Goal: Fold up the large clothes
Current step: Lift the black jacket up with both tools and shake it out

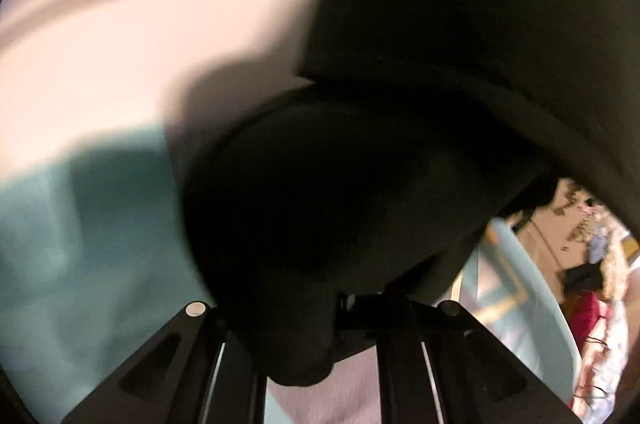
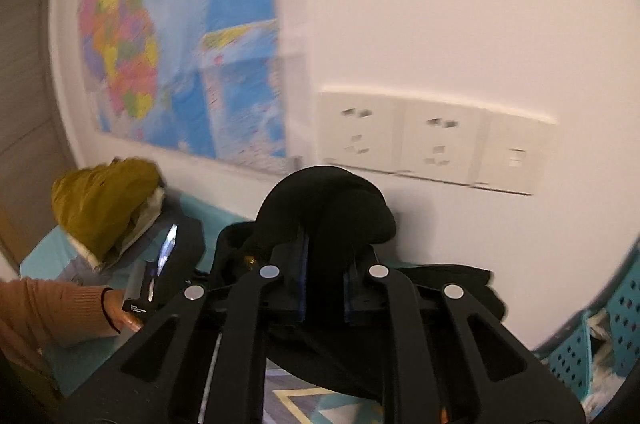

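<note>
Drooping limply from both grips above the teal bed cover (image 2: 60, 264), the soft black fabric garment (image 1: 400, 104) is pinched by left gripper (image 1: 340, 308) and right gripper (image 2: 323, 276), best held near edges.

Left gripper (image 1: 340, 308) clamped on black garment (image 1: 360, 164), right gripper (image 2: 323, 288) likewise pinching it, orange-sleeved hand (image 2: 120, 316) — low left

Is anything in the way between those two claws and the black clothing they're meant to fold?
Nothing visible is. The right gripper is shut on a bunch of the black garment, and the left gripper is shut on black fabric too. The mustard jacket lies off to the side.
</note>
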Demonstrator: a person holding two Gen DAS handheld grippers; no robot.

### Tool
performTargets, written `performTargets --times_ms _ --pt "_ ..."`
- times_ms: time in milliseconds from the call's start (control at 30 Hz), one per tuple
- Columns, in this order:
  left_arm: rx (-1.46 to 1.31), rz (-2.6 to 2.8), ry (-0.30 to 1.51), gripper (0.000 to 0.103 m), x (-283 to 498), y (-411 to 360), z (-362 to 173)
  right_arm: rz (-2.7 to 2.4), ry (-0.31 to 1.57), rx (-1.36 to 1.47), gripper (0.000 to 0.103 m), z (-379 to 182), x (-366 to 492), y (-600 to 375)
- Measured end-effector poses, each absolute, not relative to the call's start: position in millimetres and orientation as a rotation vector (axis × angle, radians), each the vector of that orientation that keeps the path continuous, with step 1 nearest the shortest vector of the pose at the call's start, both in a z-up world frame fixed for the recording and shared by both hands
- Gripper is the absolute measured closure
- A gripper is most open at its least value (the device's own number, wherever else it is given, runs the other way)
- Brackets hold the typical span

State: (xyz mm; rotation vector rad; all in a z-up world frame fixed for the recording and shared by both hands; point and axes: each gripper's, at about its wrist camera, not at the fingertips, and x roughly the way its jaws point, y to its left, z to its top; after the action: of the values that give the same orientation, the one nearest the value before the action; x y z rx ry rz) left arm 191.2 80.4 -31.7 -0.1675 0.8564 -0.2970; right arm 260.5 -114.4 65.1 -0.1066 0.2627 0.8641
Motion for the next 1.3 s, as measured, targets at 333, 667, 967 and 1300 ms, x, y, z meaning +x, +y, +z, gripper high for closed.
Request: performTargets --times_ms 333,667,967,1300 --pt "-0.030 -0.298 0.524 0.096 185 28 183 0.689 -0.013 0.131 0.093 184 225 -255" --pt "-0.026 -0.306 0.201 0.096 20 81 336 0.706 -0.277 0.057 0.093 263 84 -322" --pt "0.141 -0.128 0.053 0.095 -156 105 356 0.948 -0.344 0.028 0.093 244 -45 -310" --pt "0.274 0.141 0.118 0.093 -245 88 334 1.243 -0.313 0.048 0.093 211 -86 -269"
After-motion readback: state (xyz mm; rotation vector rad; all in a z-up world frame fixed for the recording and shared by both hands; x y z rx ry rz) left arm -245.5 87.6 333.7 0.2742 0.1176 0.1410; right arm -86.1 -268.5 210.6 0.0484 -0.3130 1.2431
